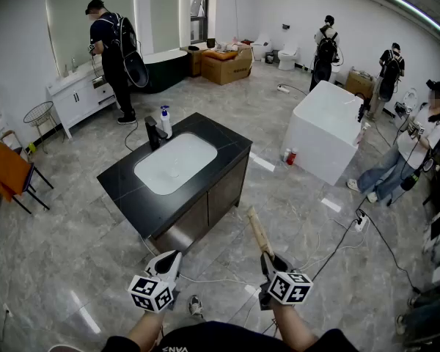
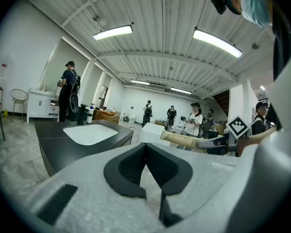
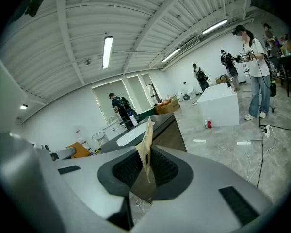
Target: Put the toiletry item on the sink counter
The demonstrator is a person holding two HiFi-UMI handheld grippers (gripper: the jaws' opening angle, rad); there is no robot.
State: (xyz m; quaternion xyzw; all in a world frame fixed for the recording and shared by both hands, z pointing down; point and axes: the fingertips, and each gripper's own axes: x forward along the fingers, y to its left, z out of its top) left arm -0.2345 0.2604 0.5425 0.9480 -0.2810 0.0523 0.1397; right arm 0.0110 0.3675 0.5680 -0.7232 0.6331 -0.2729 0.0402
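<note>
Large room with a grey marble floor and a black sink table (image 1: 121,185) ahead. In the air, short of the table, the right tongs (image 1: 268,261) pinch a tan paper toiletry packet (image 1: 257,229). The left tongs (image 1: 171,261) are pressed together, empty.

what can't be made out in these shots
Tan packet: edge-on in right gripper view, small in head view; contents and print unreadable.
Its lower end: hidden inside the right gripper.
White bottle on sink counter: label too small, head view.
</note>
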